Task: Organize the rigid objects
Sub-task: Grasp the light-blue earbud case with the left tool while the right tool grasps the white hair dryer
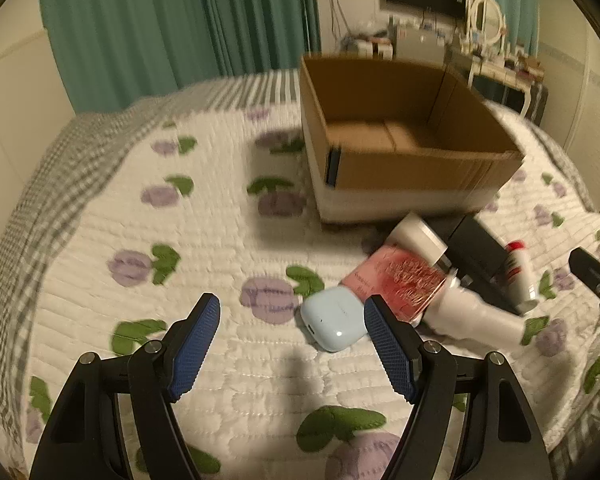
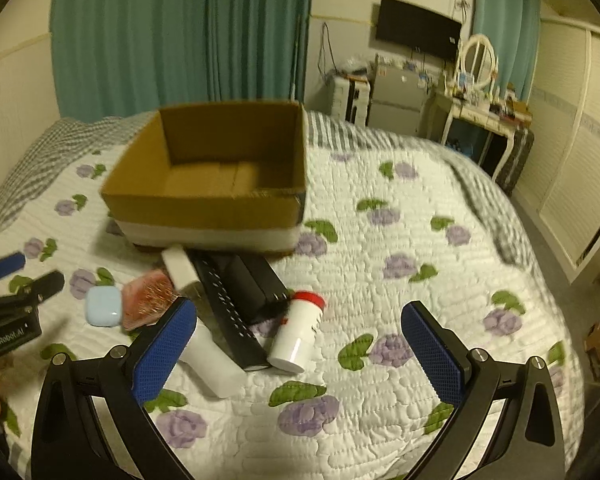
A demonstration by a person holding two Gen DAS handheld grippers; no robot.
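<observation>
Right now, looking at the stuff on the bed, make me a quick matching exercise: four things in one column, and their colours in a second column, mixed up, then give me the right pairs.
Things:
1. earbud case
2. cardboard box
3. bottle cap
4. remote control

Colours:
A. black
B. red
C. pale blue
D. brown

Pairs: 1-C, 2-D, 3-B, 4-A
</observation>
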